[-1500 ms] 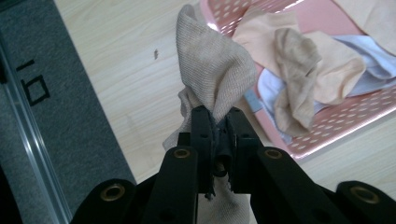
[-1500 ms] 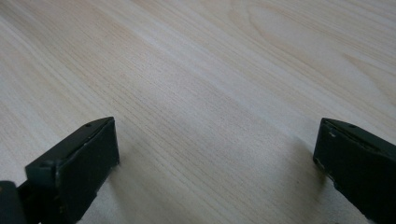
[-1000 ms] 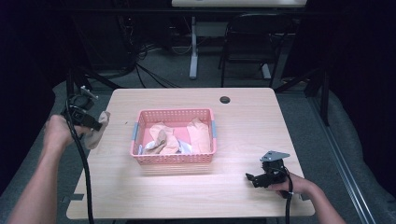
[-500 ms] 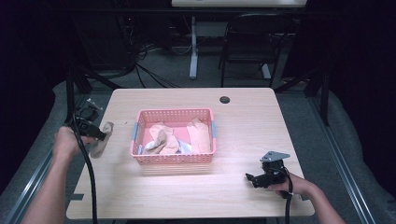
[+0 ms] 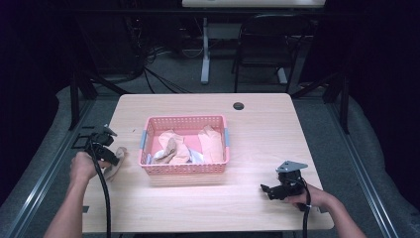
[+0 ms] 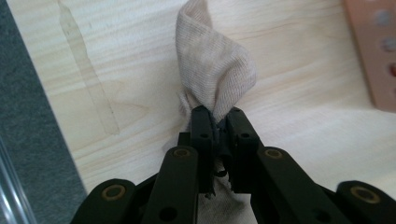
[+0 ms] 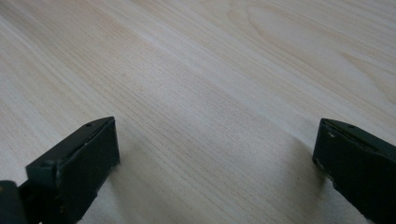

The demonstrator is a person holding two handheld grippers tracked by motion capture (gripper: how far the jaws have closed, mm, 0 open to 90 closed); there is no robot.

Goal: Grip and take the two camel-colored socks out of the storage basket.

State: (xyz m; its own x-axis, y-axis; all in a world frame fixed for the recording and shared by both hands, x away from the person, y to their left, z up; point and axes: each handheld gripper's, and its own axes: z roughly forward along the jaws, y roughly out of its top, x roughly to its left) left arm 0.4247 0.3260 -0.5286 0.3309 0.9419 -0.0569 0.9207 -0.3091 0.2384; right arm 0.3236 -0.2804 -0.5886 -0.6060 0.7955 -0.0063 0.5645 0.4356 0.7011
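Note:
A beige knitted cloth (image 6: 212, 70) is pinched between the jaws of my left gripper (image 6: 218, 116), which is shut on it just above the wooden table (image 5: 257, 124). From above, that left gripper (image 5: 115, 157) sits at the table's left edge with the cloth (image 5: 115, 167) drooping onto the wood, left of the pink basket (image 5: 184, 169). Inside the basket lie several more beige cloths (image 5: 210, 143) and a pale one. My right gripper (image 5: 266, 190) rests near the front right of the table; its jaws (image 7: 215, 154) stand wide open over bare wood.
A small dark round grommet (image 5: 238, 105) sits near the table's far edge. Beyond the table are a black chair (image 5: 270, 44), cables on the floor and a desk leg. Grey floor (image 6: 32, 140) runs along the table's left edge.
My left gripper has come down and toward the person with the cloth, from raised beside the basket to low over the table's left edge. The right gripper has stayed put.

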